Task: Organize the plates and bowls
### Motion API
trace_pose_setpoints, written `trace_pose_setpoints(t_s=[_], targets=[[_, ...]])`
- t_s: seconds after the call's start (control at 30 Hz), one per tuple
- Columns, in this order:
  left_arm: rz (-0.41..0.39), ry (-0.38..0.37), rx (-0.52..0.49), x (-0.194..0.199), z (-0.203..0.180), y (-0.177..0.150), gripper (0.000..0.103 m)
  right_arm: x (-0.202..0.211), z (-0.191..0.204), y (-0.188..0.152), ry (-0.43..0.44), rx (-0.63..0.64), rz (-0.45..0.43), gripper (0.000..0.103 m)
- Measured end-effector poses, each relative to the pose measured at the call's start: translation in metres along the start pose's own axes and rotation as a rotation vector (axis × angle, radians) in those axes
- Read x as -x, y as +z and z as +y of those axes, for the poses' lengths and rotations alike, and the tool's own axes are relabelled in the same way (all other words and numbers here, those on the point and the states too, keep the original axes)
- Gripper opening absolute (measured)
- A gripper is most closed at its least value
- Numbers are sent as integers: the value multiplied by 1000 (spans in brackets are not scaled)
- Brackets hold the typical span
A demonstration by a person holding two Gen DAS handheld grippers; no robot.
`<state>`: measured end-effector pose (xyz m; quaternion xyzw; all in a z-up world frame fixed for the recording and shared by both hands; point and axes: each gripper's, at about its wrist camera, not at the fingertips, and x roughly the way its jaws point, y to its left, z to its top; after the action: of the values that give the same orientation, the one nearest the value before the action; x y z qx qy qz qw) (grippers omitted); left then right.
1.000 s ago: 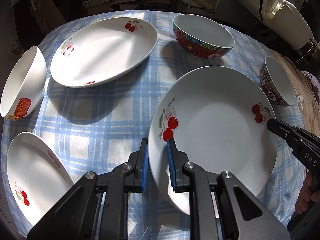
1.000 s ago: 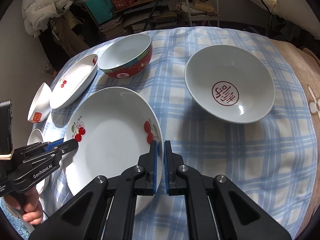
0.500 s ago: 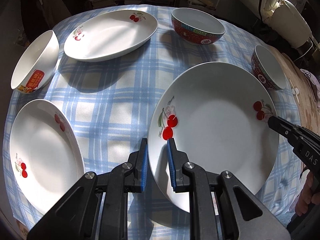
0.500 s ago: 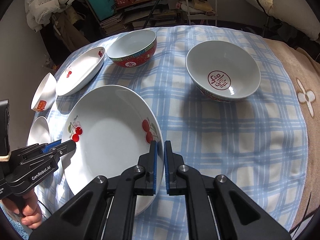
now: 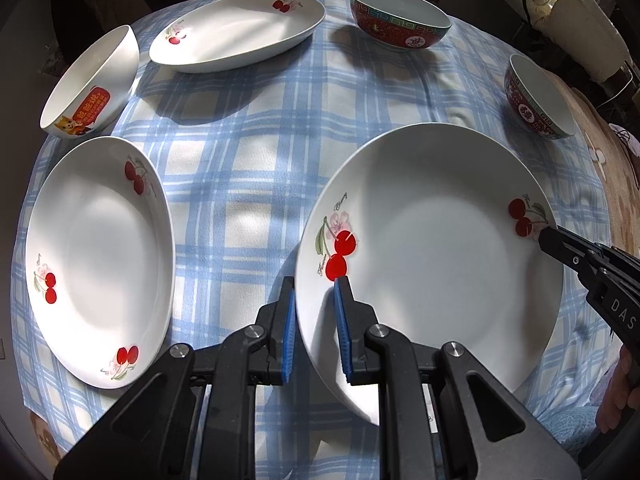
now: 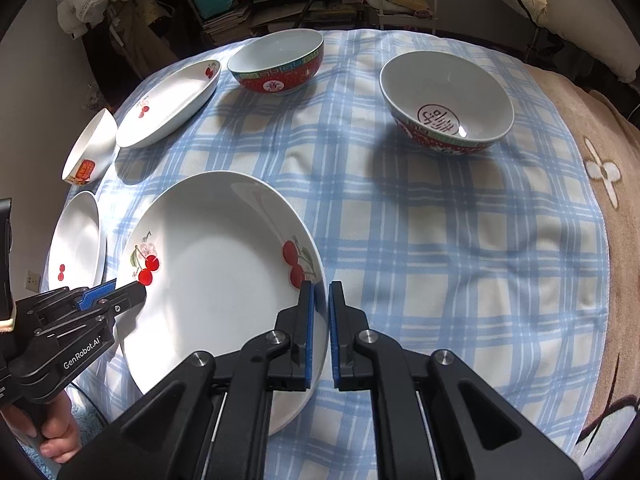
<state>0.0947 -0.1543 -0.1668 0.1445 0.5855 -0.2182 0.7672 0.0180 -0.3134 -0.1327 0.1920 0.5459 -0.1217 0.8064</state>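
Observation:
Both grippers hold one white cherry plate (image 5: 440, 248), also in the right wrist view (image 6: 216, 264), above the checked cloth. My left gripper (image 5: 316, 292) is shut on its left rim; it also shows in the right wrist view (image 6: 116, 298). My right gripper (image 6: 319, 292) is shut on the right rim; it also shows in the left wrist view (image 5: 548, 236). A second cherry plate (image 5: 96, 256) lies at the left, a third (image 5: 236, 32) at the far side. A white bowl (image 5: 90, 84) tilts at the far left.
A red bowl (image 5: 400, 24) stands at the far middle; it also shows in the right wrist view (image 6: 276, 60). Another red bowl (image 6: 446, 100) stands at the right. The round table (image 6: 440, 260) has a blue checked cloth. Shelves and clutter lie behind.
The held plate has risen and come nearer me with both grippers. More of the table shows, and the left cherry plate is in fuller view.

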Motion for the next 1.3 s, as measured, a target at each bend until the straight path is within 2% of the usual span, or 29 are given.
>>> trace_pose_setpoints(t_s=[0.2,0.57,0.7,0.87,0.97,1.03,1.1,1.23,1.3], targets=[[24,9,1,-6,1,-2,18,-14,2,-3,-7,-10,38,10],[21,47,-31,-12,-9,-4,20,-17,7,-2,-32,21,47,10],[14,92,-62,-10,-16,-9,20,-15,11,-2,-51,45,46,10],[-17,145,-90,4,-20,-20,20,-3,19,-1,-88,80,0,10],[-38,159,-72,19,-14,-21,25,8,25,0,-91,99,-29,11],[-51,183,-59,30,-4,-20,32,13,30,1,-82,107,-41,18],[-64,223,-51,39,4,-19,51,19,36,2,-79,122,-60,35],[-68,265,7,56,36,-15,56,27,56,9,-74,170,-95,52],[-61,274,34,60,55,-11,66,31,67,14,-62,187,-109,64]])
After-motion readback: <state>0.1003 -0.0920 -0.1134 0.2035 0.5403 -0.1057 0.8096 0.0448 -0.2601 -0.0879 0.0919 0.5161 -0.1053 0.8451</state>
